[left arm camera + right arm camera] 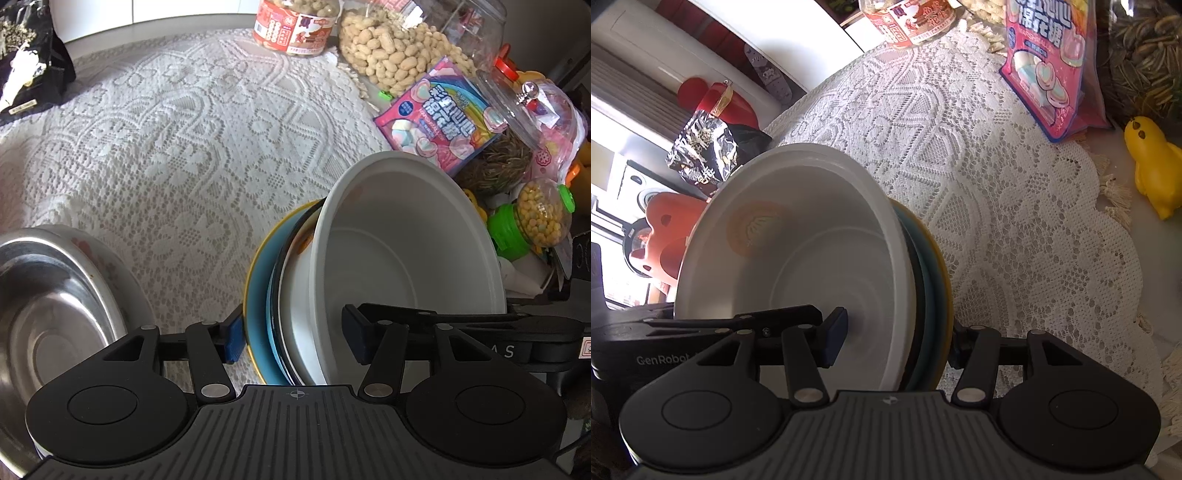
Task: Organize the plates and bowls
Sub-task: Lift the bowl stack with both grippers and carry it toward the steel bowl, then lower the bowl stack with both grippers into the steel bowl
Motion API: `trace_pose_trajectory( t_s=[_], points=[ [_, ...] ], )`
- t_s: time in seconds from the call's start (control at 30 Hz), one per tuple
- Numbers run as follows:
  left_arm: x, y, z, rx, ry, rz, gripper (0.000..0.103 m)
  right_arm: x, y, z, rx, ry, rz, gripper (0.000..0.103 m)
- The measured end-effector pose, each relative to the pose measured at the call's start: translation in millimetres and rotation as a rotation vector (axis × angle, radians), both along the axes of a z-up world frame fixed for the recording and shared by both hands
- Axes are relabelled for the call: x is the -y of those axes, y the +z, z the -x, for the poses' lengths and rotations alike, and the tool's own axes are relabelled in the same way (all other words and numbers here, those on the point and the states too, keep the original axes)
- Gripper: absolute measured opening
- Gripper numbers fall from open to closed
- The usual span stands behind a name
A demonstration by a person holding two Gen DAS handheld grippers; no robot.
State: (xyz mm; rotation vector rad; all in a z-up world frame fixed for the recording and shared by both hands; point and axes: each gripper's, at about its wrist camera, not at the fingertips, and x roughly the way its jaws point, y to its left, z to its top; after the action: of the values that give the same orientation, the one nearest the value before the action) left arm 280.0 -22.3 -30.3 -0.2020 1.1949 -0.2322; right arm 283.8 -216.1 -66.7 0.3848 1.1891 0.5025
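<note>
A stack of dishes was held on edge above the lace tablecloth (177,140), gripped from opposite sides by both grippers. The white bowl (406,236) sat innermost, its open side facing the left wrist camera, nested against a white dish, a dark-rimmed plate and a blue plate with a yellow rim (258,295).

The left gripper (291,338) straddled the rims of the stack: its left blue pad pressed against the back of the blue plate and its right pad lay inside the white bowl, so the fingers stood fairly wide, clamped on the stack. The right gripper (897,341) did the same from the other side, one pad inside the white bowl (798,236) and the other behind the yellow-rimmed plate (940,295); its far pad was mostly hidden, so whether it pressed firmly could not be told for certain.

Left of the stack, near the left gripper's body, a steel bowl (51,310) rested on the tablecloth. Beyond the stack stood a pink marshmallow bag (443,118), a jar of peanuts (391,48) and a red-labelled jar (295,26). A yellow duck figure (1152,166) stood to the right of the stack at the cloth's edge.
</note>
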Motion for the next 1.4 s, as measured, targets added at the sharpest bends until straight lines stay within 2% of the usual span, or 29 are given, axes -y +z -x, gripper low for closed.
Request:
trace_pose_trajectory(
  t_s=[0.5,1.0,1.17,1.4],
  points=[
    [9,5,-2,0.014,-0.017,-0.047,0.06,9,-3,-3,-0.042,-0.025,-0.043,0.054],
    [-6,4,-10,-0.027,-0.016,0.015,0.059,-4,7,-15,-0.152,-0.05,0.013,0.053],
    [-11,18,-11,-0.01,-0.008,0.025,0.059,-8,25,-19,-0.126,-0.042,0.022,0.053],
    [-40,62,3,0.083,0.021,0.051,0.059,-36,78,-15,-0.005,-0.002,0.056,0.053]
  ],
)
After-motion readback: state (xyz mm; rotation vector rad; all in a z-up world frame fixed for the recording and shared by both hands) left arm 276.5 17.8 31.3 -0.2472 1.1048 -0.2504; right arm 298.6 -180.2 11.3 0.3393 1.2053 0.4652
